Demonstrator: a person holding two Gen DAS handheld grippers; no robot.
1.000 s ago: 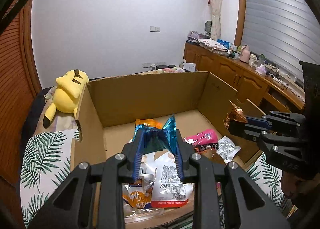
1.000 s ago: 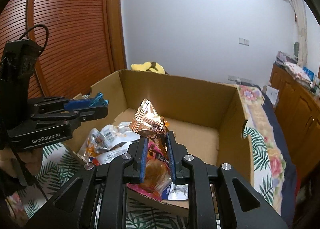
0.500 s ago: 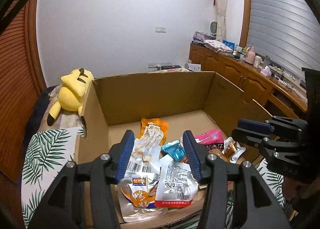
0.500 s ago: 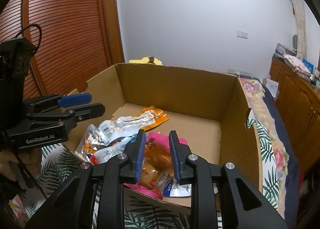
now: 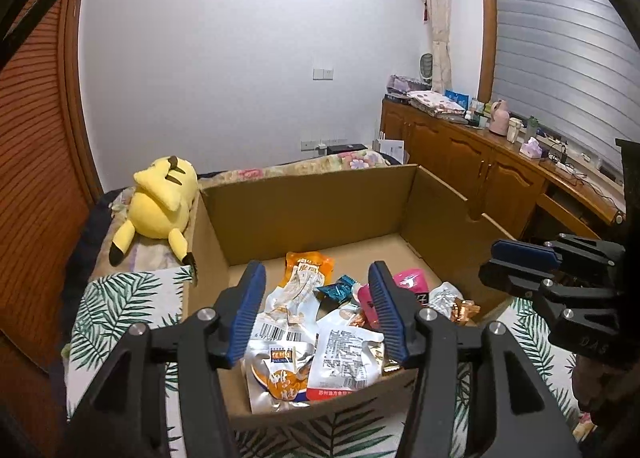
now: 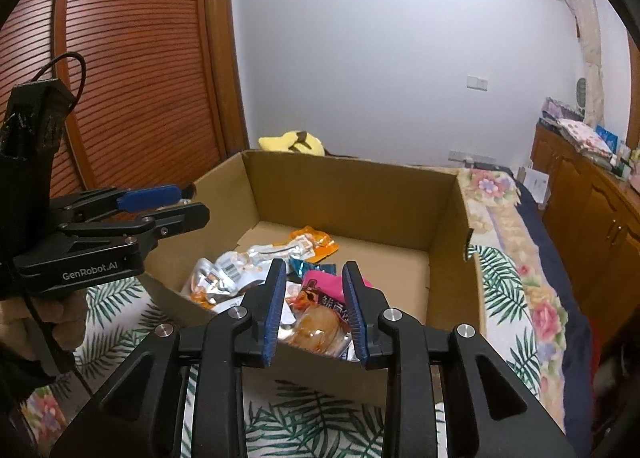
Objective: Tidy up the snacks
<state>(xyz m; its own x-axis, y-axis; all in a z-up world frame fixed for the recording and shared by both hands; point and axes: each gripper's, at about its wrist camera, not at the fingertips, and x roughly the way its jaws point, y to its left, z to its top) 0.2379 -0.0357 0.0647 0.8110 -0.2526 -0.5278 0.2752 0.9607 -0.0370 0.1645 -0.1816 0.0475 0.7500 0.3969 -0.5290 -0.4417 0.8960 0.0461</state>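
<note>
An open cardboard box (image 5: pixel 312 210) (image 6: pixel 352 202) holds a heap of snack packets. My left gripper (image 5: pixel 316 278) hovers over its near edge, jaws opening, with nothing between them. Under it lie a teal packet (image 5: pixel 338 290), an orange packet (image 5: pixel 310 262) and a white barcoded packet (image 5: pixel 348 354). My right gripper (image 6: pixel 313 270) is also opening and empty, above a pink packet (image 6: pixel 320 282) and a bun packet (image 6: pixel 320 326). A copper foil packet (image 5: pixel 462 308) lies in the box's right corner. Each gripper shows in the other's view: right gripper (image 5: pixel 490 262), left gripper (image 6: pixel 194 202).
A yellow plush toy (image 5: pixel 160 202) lies behind the box's left corner. The box stands on a leaf-print cloth (image 5: pixel 116 306) over floral bedding (image 6: pixel 500 210). Wooden cabinets (image 5: pixel 480 166) run along the right; a slatted wooden door (image 6: pixel 132 58) fills the left.
The left gripper let go of the teal packet and the right let go of the copper packet; both now lie in the box. Both grippers opened and drew back a little.
</note>
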